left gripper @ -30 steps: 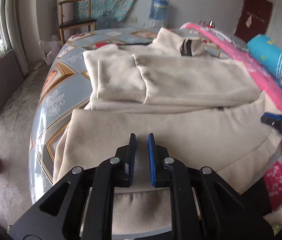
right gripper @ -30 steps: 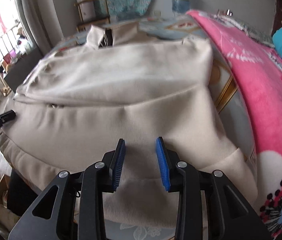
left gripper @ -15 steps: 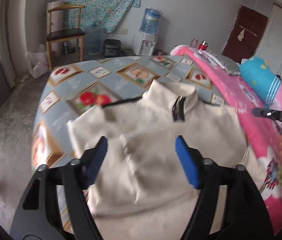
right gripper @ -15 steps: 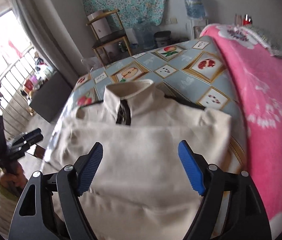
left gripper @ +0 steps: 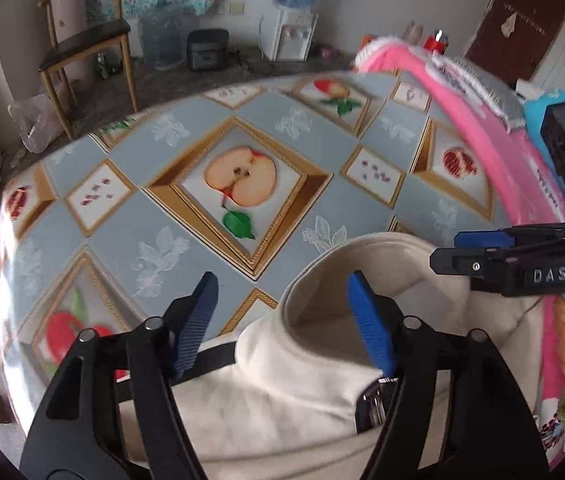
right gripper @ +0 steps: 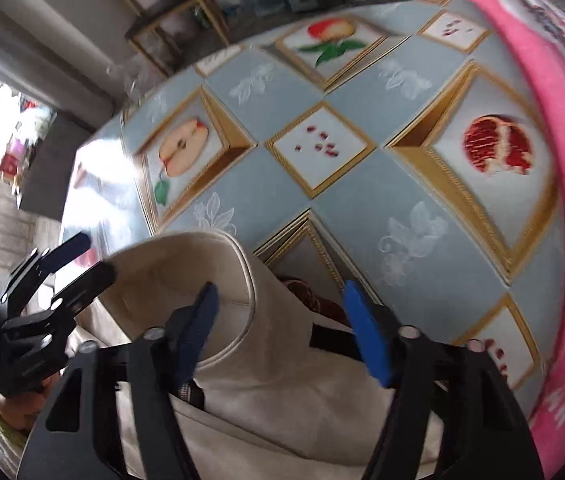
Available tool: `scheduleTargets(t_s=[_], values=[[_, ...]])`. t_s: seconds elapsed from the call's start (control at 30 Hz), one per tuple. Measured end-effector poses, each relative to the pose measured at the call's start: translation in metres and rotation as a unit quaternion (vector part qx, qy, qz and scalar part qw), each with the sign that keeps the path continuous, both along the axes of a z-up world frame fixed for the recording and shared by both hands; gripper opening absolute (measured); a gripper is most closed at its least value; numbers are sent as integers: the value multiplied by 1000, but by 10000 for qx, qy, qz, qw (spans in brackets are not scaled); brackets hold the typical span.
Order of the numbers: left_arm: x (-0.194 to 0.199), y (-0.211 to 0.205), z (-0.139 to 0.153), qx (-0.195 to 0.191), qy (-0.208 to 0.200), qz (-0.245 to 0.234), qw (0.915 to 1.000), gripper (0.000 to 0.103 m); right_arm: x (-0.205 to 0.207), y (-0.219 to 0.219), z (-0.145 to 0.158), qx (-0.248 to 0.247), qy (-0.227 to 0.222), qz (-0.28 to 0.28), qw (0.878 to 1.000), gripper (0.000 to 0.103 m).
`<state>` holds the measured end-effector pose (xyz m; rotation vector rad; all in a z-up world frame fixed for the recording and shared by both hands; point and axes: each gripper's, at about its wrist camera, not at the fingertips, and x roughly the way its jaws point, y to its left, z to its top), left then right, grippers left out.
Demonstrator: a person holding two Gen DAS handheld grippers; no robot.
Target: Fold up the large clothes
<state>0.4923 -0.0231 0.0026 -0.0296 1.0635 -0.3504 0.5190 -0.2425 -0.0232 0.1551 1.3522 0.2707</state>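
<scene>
Left wrist view: the left tongs [left gripper: 282,312] hang spread over the cream jacket's [left gripper: 282,392] collar on the fruit-print bed cover [left gripper: 162,240] — the right tongs [right gripper: 278,320] are spread too, gripping nothing.

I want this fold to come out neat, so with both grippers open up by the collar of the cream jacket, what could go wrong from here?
1. The left gripper and right gripper straddle the upright collar, so closing could pinch only the collar, not the shoulders, and skew the fold.
2. A finger could snag the zipper at the neck.
3. The two grippers sit close together and might collide.
</scene>
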Motion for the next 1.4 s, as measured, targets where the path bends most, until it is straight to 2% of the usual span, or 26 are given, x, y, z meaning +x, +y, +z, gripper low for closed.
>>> scheduleTargets(t_s=[0.03, 0.07, 0.1, 0.13, 0.17, 0.27, 0.4, 0.5, 0.6, 0.67, 0.73, 0.83, 0.9, 0.97, 1.03, 1.1, 1.13, 1.2, 1.27, 1.33, 1.4], values=[[3, -2, -5, -51, 68, -58, 9999, 49, -2, 4, -3, 14, 36, 144, 9999, 26], [4, -3, -8, -122, 106, -114, 9998, 42, -6, 6, -2, 62, 10, 241, 9997, 19], [2, -4, -9, -187, 79, -184, 9996, 25, -10, 7, 2, 82, -62, 308, 9995, 10], [-2, -4, -6, -251, -27, -273, 9993, 11, -15, 9, 8, 73, -205, 404, 9989, 8], [-8, -3, -2, -284, -159, -380, 9987, 7, -25, 11, 17, 69, -411, 536, 9977, 7], [-39, -3, 20, -310, -647, -896, 9934, 7, -56, 15, 41, -8, -870, 928, 9919, 6], [-96, -2, 43, -235, -1082, -1662, 9799, 6, -108, 23, 55, -405, -1346, 1475, 9790, 6], [-130, 2, 39, -201, -990, -1929, 9760, 6, -143, 27, 41, -676, -1226, 1868, 9724, 7], [-158, 3, 19, 50, -880, -2170, 9722, 6, -166, 25, 36, -866, -996, 2112, 9685, 15], [-170, 2, 6, 263, -875, -2296, 9690, 6, -174, 17, 49, -530, -1039, 2120, 9703, 22], [-178, 2, -3, 325, -831, -2384, 9671, 7, -176, 6, 73, 140, -1292, 2021, 9707, 28], [-180, 4, -9, 297, -769, -2385, 9676, 9, -161, 3, 86, 954, -1437, 1705, 9702, 29], [-181, 5, -9, 232, -736, -2345, 9690, 11, -152, 16, 78, 1061, -1339, 1614, 9720, 29], [-183, 9, -5, 100, -704, -2294, 9707, 20, -142, 36, 54, 871, -1153, 1631, 9760, 29], [-189, 17, 1, -89, -715, -2228, 9722, 37, -138, 50, 24, 703, -775, 1659, 9806, 29], [-194, 24, 6, -288, -700, -2180, 9730, 43, -139, 60, -11, 409, -319, 1697, 9841, 29], [-196, 31, 9, -402, -658, -2111, 9744, 45, -144, 60, -9, 409, -482, 1700, 9834, 29], [-194, 40, 12, -577, -530, -1925, 9782, 48, -149, 56, 0, 369, -453, 1714, 9835, 29], [-186, 50, 15, -870, -371, -1693, 9810, 48, -153, 43, 17, 632, -515, 1555, 9845, 29], [-173, 62, 16, -1291, -158, -1355, 9822, 48, -157, 24, 34, 785, -641, 1265, 9868, 41], [-154, 76, 11, -1891, 171, -908, 9776, 48, -160, 4, 43, 1016, -680, 903, 9884, 47]])
